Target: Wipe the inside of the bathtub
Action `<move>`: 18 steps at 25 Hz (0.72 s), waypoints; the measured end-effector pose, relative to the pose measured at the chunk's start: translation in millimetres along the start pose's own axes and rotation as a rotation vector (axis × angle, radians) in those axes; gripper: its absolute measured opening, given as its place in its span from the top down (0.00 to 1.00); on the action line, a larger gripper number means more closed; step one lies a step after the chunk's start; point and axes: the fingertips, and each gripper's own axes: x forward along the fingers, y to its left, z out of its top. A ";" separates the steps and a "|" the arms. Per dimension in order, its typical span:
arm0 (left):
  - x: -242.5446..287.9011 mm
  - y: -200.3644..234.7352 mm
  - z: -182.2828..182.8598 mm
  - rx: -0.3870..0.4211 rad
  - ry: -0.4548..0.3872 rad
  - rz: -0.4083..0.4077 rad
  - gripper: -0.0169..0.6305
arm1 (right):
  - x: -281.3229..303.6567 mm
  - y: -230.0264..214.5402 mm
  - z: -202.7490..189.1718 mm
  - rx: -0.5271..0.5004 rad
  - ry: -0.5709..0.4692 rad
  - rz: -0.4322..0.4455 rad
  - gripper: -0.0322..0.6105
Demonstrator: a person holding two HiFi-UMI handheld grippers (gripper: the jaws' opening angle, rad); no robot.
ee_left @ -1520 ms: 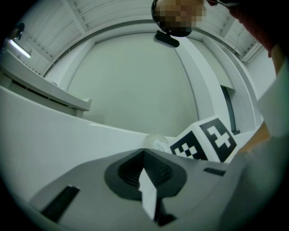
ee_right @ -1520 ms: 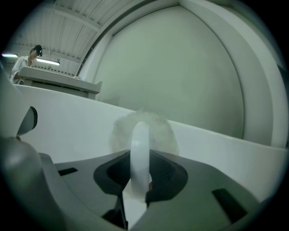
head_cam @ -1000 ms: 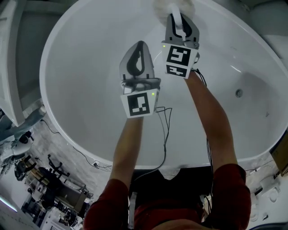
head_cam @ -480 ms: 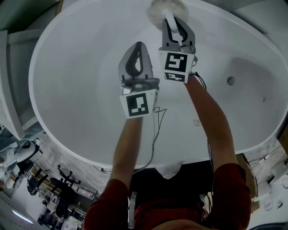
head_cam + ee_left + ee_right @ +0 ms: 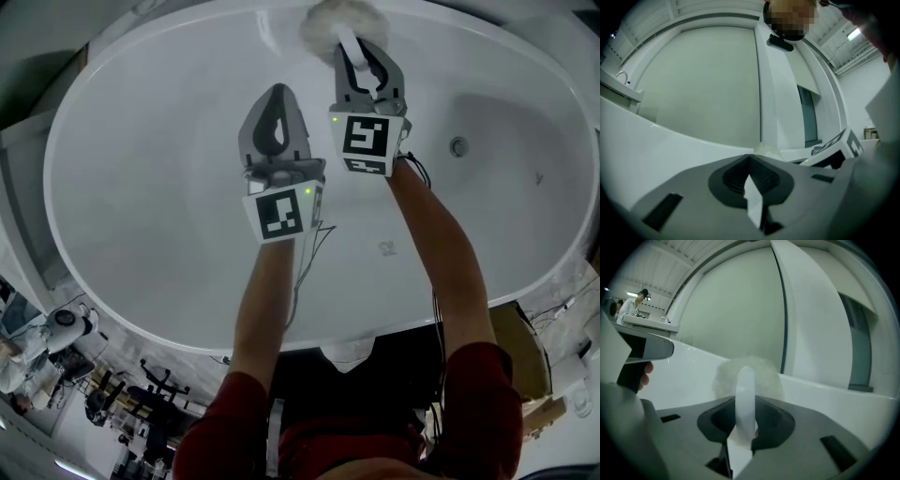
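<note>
Head view: looking steeply down into white oval bathtub (image 5: 131, 187), w/ small round drain (image 5: 458, 146) on its floor toward right end. Right gripper (image 5: 364, 52) up at far wall, clamped on white plastic handle (image 5: 351, 42) of fluffy white round scrubber (image 5: 339, 19). Scrubber head against inner wall, just under far rim. Left gripper (image 5: 278, 92) just beside it, a bit lower and to the left, closed tight, nothing btwn jaws. Bare forearms (image 5: 267, 300), red sleeves (image 5: 478, 394) at bottom.

Left gripper view: jaws of left gripper (image 5: 750, 159) meeting at tips, empty. Beyond: white tub rim (image 5: 656, 136), pale wall behind. Marker cube (image 5: 846, 146) of right gripper at right edge.

Right gripper view: right gripper (image 5: 745, 401) closed on the handle (image 5: 745, 385), upright btwn jaws. Scrubber (image 5: 724, 378) fuzz just behind, against tub wall (image 5: 689, 364). Body of left gripper at left edge.
</note>
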 end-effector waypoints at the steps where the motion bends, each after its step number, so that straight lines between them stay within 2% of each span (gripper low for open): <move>1: 3.6 -7.9 0.0 -0.005 0.003 -0.005 0.95 | -2.6 -10.2 -2.4 0.000 0.002 -0.007 0.80; 5: 14.8 -44.6 -5.4 0.018 0.008 -0.046 0.95 | -14.7 -51.0 -15.6 0.007 0.007 -0.041 0.80; 11: 34.4 -113.1 -2.4 -0.003 0.012 -0.110 0.95 | -36.5 -124.8 -37.5 0.042 0.028 -0.120 0.80; 18: 45.3 -185.2 -9.4 0.035 0.001 -0.183 0.95 | -59.9 -190.5 -65.9 0.056 0.042 -0.183 0.80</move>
